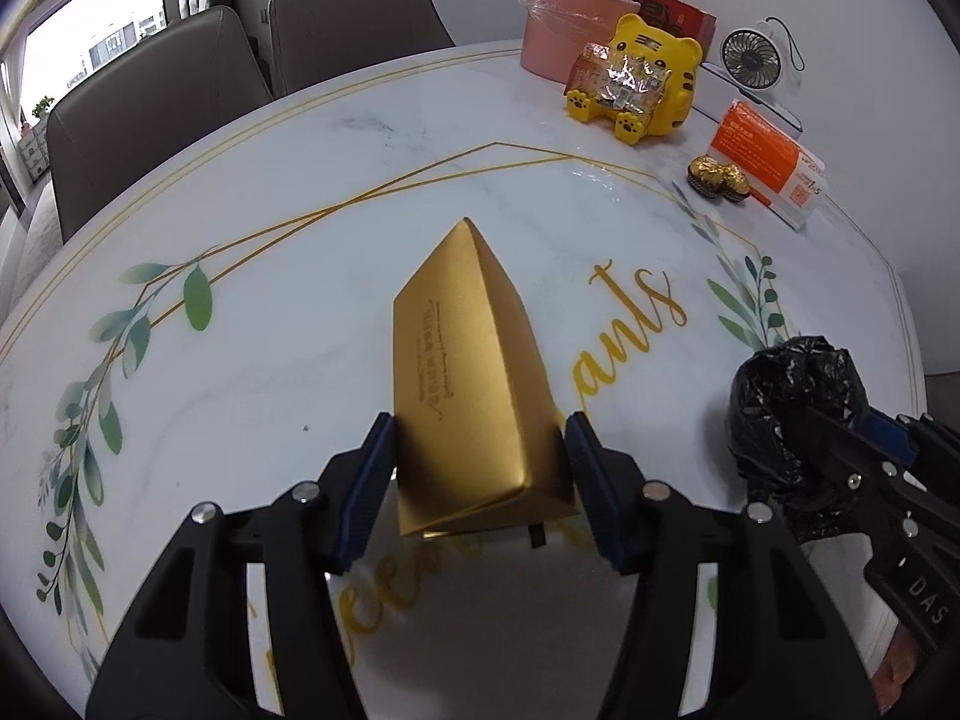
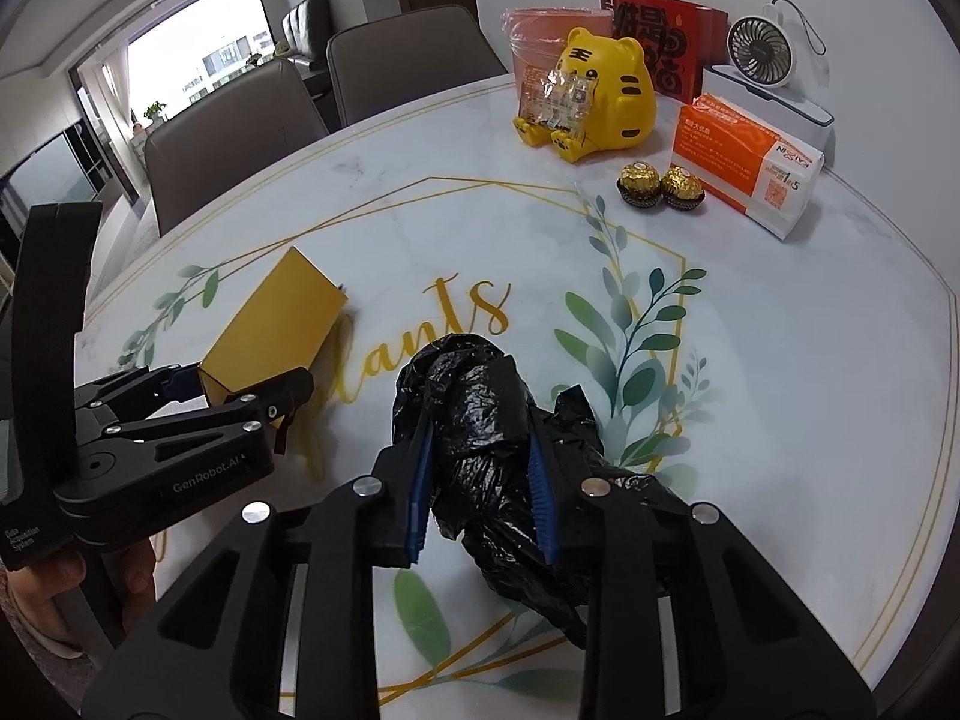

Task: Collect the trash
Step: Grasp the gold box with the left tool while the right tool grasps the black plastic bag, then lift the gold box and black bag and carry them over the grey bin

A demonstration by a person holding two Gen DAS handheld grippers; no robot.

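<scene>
**Both grippers on their marks, nothing bagged yet**

Here we are over the marble table (image 1: pixel 336 138), and the landmark is the gold box (image 1: pixel 474 396), lying on its side in the middle of the leaf-printed top. The left gripper (image 1: pixel 480 456) straddles its near end, blue pads right against both flanks — it looks like a hold, though from the right wrist view I can't swear the pads are pressing. Jaws at a middling width, as wide as the box.

Just right of the gold box, the right gripper (image 2: pixel 483 480) has narrowed onto the black trash bag (image 2: pixel 480 420), a crumpled bundle squeezed between its fingers and resting on the table. The bag is still bunched up, mouth not opened, so I'd judge the collecting has barely begun: the box is the first piece being picked, and the bag must be spread before anything goes in. What's inside that bundle, I can't tell.

Well beyond the gold box, at the far edge: a pink tub (image 1: pixel 558 30) covered in clear film, contents hidden; a yellow tiger figure (image 1: pixel 654 72) with a crinkly wrapped packet (image 1: pixel 618 81) in front of it; two foil-wrapped chocolates (image 2: pixel 660 183) beside an orange tissue pack (image 2: pixel 744 168); and a small fan (image 2: pixel 759 51). Which of those count as trash isn't clear.
</scene>
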